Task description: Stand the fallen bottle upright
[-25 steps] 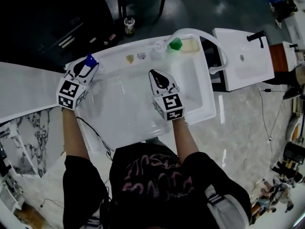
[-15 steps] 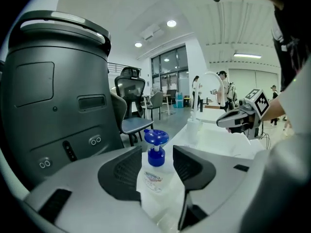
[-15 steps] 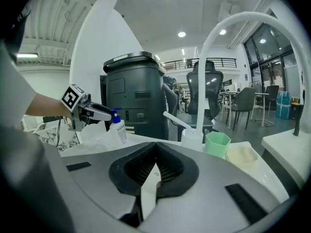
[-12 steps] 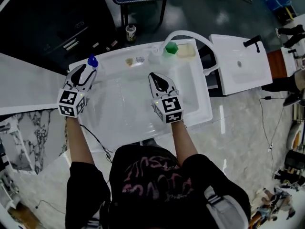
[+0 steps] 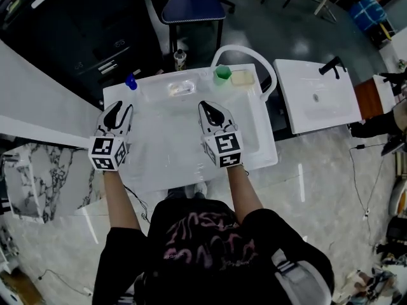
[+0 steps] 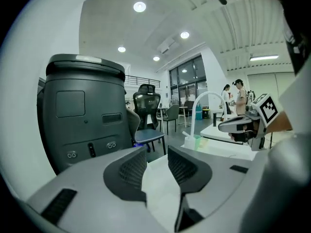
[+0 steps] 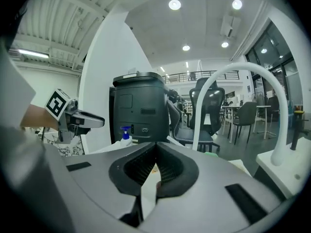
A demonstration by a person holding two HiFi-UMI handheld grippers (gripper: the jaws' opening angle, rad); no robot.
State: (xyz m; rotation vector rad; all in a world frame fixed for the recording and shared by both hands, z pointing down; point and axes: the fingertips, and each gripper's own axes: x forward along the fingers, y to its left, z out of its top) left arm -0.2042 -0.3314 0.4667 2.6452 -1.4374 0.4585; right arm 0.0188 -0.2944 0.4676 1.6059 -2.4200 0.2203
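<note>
A spray bottle with a blue top (image 5: 130, 81) stands upright on the back left corner of the white sink (image 5: 254, 161). In the right gripper view the bottle (image 7: 125, 133) shows at the left, in front of a dark machine. My left gripper (image 5: 121, 110) hangs over the sink's left rim, well short of the bottle. Its jaws (image 6: 156, 152) have just been closing but still stand apart with nothing between them. My right gripper (image 5: 206, 100) hovers over the basin's middle, and its tips (image 7: 156, 147) meet with nothing held.
A white arched faucet (image 5: 245, 46) rises at the sink's back right, with a green cup (image 5: 222, 74), a pale sponge (image 5: 241, 77) and a clear dish (image 5: 181, 89) along the back ledge. A second basin (image 5: 318, 97) lies to the right. A chair (image 5: 191, 5) and a dark machine (image 5: 57, 24) stand behind.
The left gripper was around the bottle's blue top, then opened and drew back toward me, leaving the bottle standing. Both grippers rose a little.
</note>
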